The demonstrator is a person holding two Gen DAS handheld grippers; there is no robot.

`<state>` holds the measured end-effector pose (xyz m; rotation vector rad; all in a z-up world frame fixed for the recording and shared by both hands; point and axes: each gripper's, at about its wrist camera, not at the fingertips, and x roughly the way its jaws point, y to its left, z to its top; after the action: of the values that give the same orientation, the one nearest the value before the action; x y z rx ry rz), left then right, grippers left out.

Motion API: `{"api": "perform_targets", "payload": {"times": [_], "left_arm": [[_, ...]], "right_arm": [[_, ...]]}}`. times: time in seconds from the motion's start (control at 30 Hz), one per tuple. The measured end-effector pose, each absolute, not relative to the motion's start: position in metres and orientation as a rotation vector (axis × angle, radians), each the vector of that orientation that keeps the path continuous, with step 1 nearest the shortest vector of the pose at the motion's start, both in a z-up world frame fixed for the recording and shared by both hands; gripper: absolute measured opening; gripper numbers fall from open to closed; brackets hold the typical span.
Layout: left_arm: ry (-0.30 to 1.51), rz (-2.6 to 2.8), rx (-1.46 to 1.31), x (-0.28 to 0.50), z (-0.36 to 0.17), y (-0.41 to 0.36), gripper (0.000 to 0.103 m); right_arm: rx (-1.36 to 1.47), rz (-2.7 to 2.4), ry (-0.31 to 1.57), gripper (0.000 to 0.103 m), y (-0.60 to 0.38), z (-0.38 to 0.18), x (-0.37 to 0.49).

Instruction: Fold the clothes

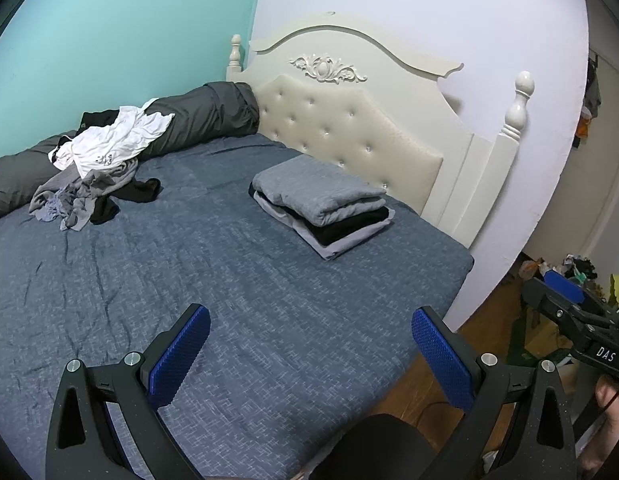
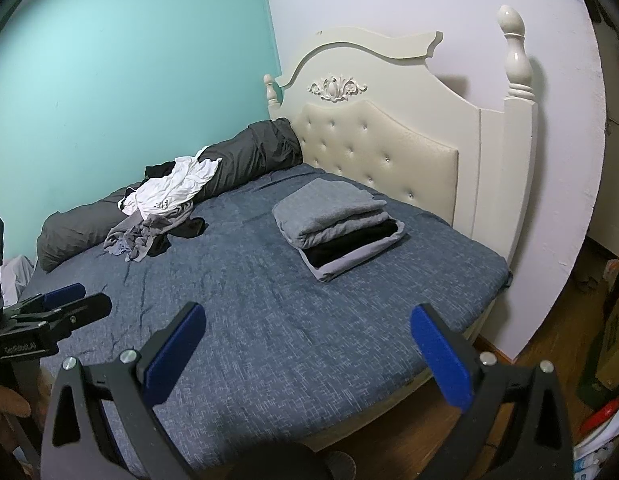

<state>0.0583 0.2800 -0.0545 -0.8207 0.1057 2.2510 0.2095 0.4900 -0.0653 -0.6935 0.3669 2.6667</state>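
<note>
In the left wrist view, the left gripper (image 1: 310, 334) hangs over the near part of the blue bedsheet (image 1: 237, 280), jaws spread wide and holding nothing. The heap of unfolded clothes (image 1: 97, 168) lies well away from the tufted headboard (image 1: 349, 136), along the far side against the rolled grey duvet (image 1: 197, 120). A white shirt (image 1: 117, 136) tops the heap; it looks light, limp and creased, so I judge a pinch at a hem or shoulder seam would lift it cleanly. The folded stack (image 1: 323, 208) sits just in front of the headboard.

In the right wrist view, the right gripper (image 2: 307, 332) also stands wide and bare. The heap lies well to the left of the headboard; its tangled grey garments (image 2: 145, 236) would likely drag along if grabbed mid-pile.
</note>
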Motion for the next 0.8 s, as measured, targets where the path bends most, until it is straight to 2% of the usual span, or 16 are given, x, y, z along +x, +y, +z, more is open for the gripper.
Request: {"api": "perform_targets", "payload": {"times": [0.8], "left_arm": [[0.117, 2.267, -0.819, 0.0607, -0.0563, 0.2799, 0.103]], "right_arm": [[-0.690, 2.663, 0.397, 0.103, 0.4891, -0.0671, 0.2111]]}}
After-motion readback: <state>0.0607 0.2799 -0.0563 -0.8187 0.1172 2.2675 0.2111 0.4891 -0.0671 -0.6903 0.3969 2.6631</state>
